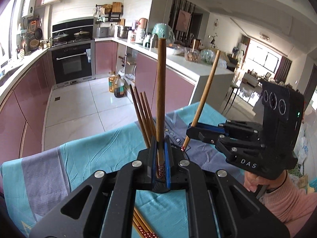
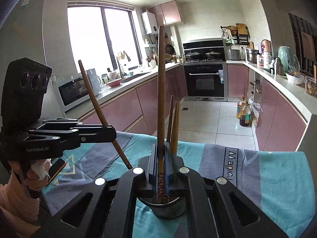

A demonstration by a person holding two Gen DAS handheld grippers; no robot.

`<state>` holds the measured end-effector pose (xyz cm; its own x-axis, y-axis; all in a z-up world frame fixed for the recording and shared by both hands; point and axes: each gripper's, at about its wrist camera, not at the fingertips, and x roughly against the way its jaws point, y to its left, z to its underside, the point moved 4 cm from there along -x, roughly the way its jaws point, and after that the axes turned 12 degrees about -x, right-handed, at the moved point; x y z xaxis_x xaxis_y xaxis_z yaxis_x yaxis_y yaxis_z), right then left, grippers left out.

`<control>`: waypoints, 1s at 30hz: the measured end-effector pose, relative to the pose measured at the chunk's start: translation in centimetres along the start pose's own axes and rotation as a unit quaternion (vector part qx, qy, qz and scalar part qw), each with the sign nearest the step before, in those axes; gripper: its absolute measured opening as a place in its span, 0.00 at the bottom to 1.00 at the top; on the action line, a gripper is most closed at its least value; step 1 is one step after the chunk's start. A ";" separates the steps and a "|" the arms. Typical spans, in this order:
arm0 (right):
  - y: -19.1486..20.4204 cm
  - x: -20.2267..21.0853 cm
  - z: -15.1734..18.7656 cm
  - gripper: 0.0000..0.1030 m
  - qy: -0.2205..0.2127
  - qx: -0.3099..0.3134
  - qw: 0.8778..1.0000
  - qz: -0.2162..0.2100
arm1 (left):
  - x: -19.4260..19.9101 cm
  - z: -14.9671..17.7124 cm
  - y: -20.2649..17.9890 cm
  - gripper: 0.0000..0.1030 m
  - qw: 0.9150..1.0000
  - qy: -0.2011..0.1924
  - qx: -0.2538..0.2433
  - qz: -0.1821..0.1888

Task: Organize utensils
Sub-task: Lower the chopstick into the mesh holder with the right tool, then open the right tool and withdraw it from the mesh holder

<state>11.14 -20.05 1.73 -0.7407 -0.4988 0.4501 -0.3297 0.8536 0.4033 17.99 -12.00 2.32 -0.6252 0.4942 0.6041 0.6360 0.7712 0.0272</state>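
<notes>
My left gripper [image 1: 160,146] is shut on a brown chopstick [image 1: 160,91] that stands upright, patterned end down. My right gripper [image 2: 160,152] is shut on another brown chopstick [image 2: 161,91], upright over a dark metal holder cup [image 2: 167,208]; its patterned end reaches the cup's mouth. Several chopsticks [image 2: 174,127] stand in the cup behind my fingers. In the left wrist view the right gripper [image 1: 193,131] holds its chopstick [image 1: 206,93] tilted. In the right wrist view the left gripper [image 2: 111,133] holds its chopstick [image 2: 99,109] tilted. More chopsticks [image 1: 142,228] lie on the cloth.
A teal and grey cloth [image 2: 267,178] covers the table. A dark phone-like slab [image 2: 57,167] lies on it at the left. Beyond the table edge are a tiled floor, oil bottles [image 2: 243,113], pink cabinets and an oven [image 2: 204,79].
</notes>
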 end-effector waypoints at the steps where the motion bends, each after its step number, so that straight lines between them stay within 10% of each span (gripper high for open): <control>1: -0.1 -0.2 0.1 0.06 0.006 -0.001 1.000 0.002 | -0.4 0.2 -0.1 0.07 1.000 0.007 -0.004 0.001; 15: -2.1 -3.9 1.7 0.06 0.090 -0.028 0.995 0.030 | -6.0 2.1 0.2 0.07 0.995 0.095 -0.014 0.020; 30: -2.9 -5.3 1.8 0.08 0.091 -0.055 0.994 0.039 | -7.8 1.8 1.7 0.11 0.996 0.088 0.017 0.004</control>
<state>14.94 -19.64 -3.26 -0.6401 -0.4591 0.6161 -0.2022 0.8743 0.4414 23.14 -13.79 -3.76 -0.5291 0.4250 0.7344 0.6227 0.7824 -0.0042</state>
